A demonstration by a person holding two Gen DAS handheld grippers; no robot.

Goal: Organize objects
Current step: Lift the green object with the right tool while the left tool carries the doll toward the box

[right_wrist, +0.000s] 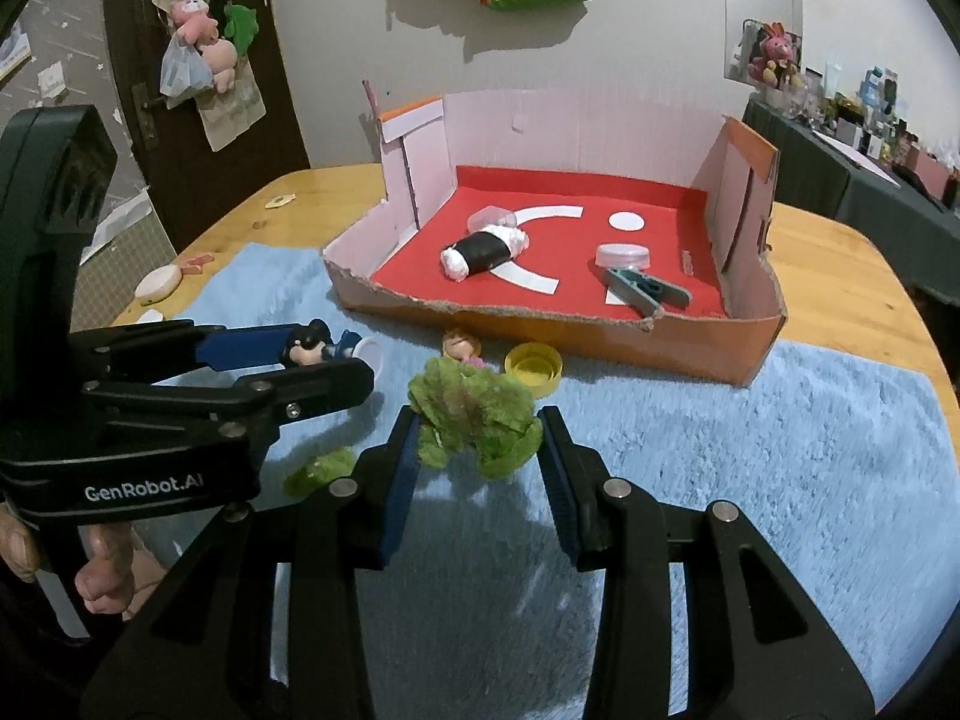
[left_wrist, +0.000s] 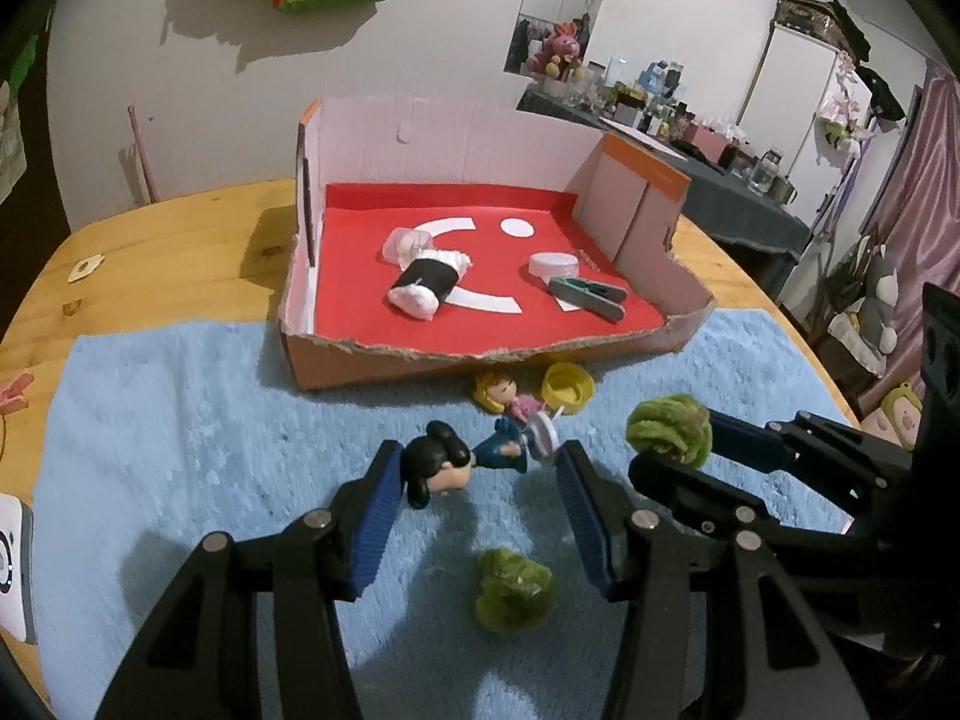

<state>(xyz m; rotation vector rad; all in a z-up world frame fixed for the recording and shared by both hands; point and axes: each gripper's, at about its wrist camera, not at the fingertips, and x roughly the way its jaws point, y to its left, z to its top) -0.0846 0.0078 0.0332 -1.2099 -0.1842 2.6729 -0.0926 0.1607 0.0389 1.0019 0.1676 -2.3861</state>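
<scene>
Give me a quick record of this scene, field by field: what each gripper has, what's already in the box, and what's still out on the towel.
left gripper: shut on the black-haired figurine, held above the towel
right gripper: shut on a green lettuce toy
cardboard box: holds sushi roll toy, clothespin, clear lid
blue towel: girl figurine, yellow cap, second lettuce piece
table: wooden, under towel and box
</scene>
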